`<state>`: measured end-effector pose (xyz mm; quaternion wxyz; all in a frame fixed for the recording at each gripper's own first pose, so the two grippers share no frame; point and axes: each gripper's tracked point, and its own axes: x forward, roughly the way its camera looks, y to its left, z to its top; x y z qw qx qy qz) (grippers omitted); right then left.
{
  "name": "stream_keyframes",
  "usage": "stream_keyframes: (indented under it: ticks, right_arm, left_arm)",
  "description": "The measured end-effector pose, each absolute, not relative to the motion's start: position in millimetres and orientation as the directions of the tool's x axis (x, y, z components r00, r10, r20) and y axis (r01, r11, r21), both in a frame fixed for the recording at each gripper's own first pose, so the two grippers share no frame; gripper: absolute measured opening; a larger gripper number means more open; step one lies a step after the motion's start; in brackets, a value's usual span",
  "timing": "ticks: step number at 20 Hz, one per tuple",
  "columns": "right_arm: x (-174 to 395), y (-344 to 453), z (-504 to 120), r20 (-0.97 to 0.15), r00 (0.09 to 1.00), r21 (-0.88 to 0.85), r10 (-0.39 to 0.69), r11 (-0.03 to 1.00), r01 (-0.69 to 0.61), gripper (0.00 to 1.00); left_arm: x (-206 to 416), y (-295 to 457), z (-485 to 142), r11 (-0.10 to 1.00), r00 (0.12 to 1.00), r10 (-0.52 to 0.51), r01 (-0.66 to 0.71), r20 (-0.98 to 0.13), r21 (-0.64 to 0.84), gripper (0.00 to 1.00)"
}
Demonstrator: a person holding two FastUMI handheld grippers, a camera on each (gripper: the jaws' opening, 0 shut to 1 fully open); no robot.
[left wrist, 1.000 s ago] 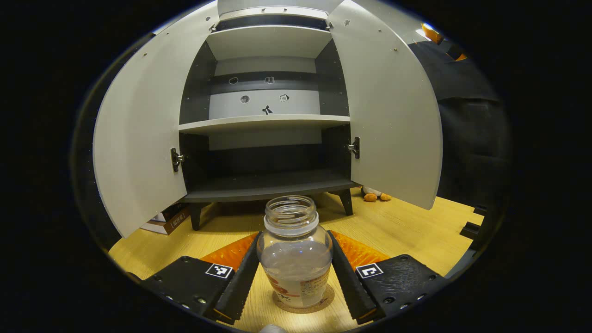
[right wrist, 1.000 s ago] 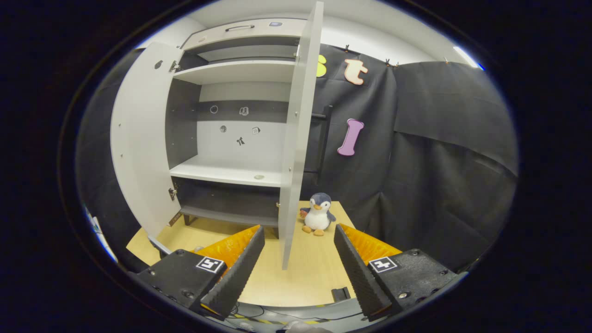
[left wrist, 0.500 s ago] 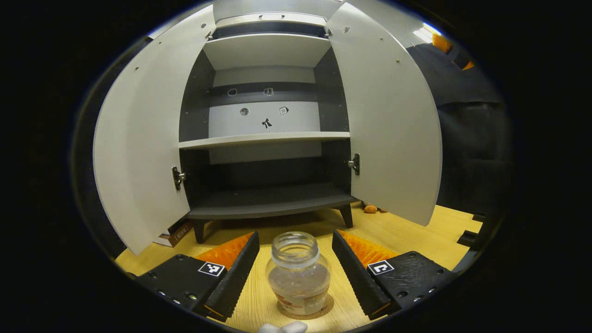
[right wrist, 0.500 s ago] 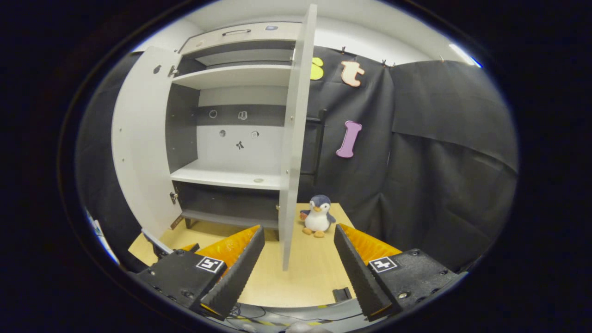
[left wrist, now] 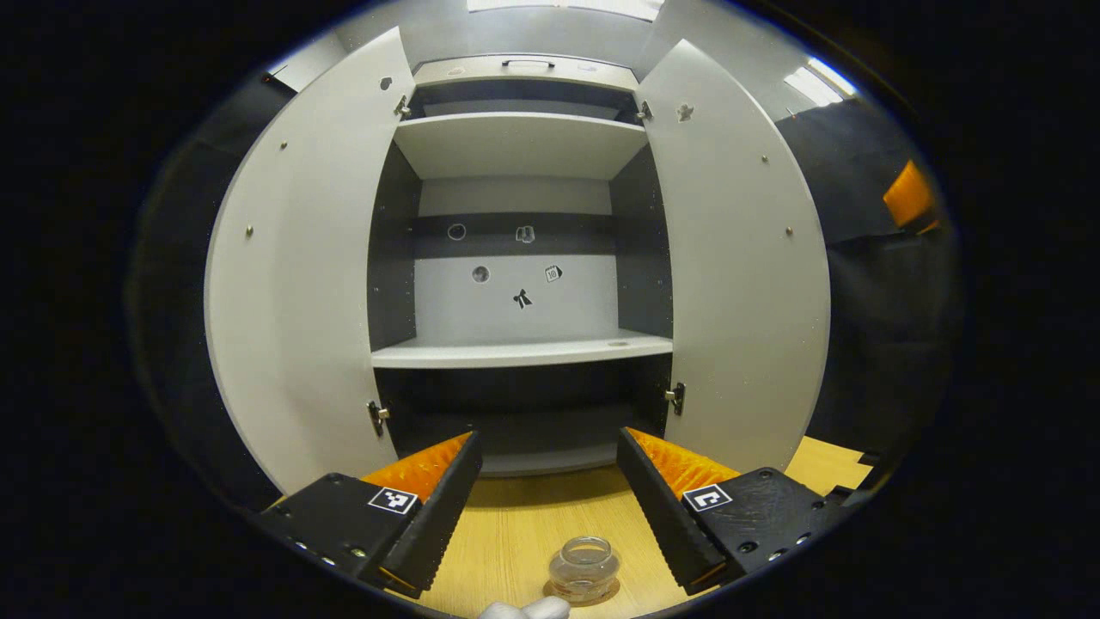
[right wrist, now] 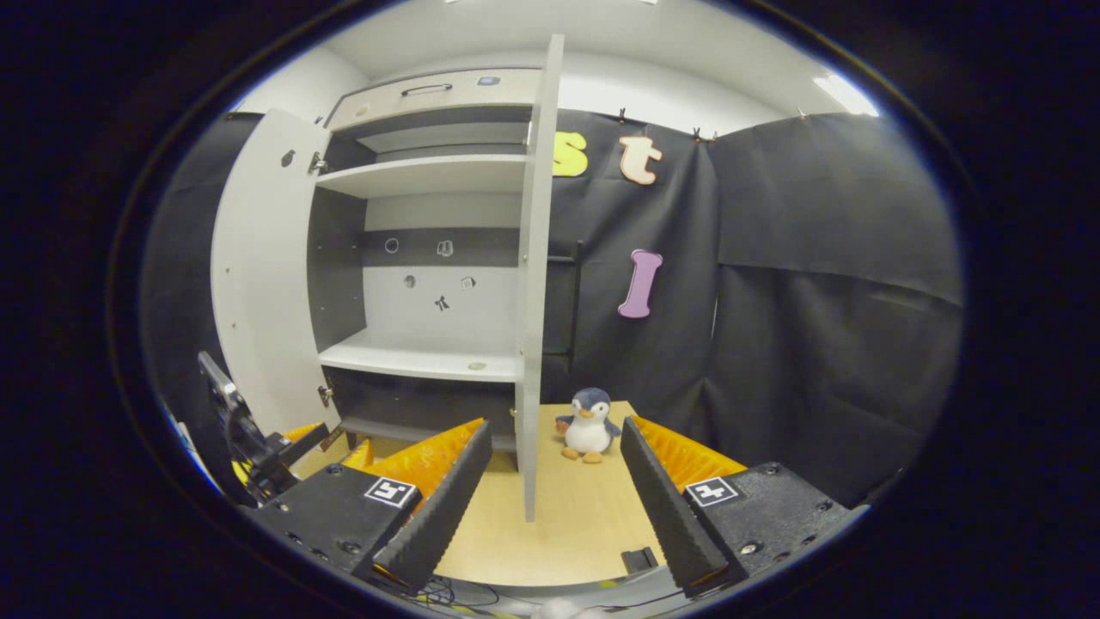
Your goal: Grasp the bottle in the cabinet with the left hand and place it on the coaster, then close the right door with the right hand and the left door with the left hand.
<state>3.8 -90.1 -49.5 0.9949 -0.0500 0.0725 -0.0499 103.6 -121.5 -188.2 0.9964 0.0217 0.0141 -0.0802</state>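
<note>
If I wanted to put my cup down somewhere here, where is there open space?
The middle shelf is nearly bare, and the table is open between the right door and the penguin toy. The bottle takes its coaster.

A light wooden table (left wrist: 516,533) is seen carrying a grey cabinet (left wrist: 524,297) on dark legs. A clear open bottle (left wrist: 584,567) is stood on a round coaster (left wrist: 612,592) near the front edge. A plush penguin (right wrist: 589,424) is set beside the cabinet.
</note>
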Motion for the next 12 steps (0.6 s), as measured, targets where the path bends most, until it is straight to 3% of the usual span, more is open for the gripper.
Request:
stream_keyframes:
  ticks: [6,12]
  right_arm:
    - [4,-80,-35,-0.050,0.995,-0.080,-0.090,0.993,0.086,0.99]
    - [3,-87,-52,-0.039,0.992,-0.026,-0.124,0.992,0.123,0.99]
  left_arm:
    - [79,-73,-109,0.993,0.994,-0.108,0.108,-0.003,0.052,0.95]
    - [37,-25,-84,0.996,0.998,-0.052,0.054,-0.025,0.069,0.96]
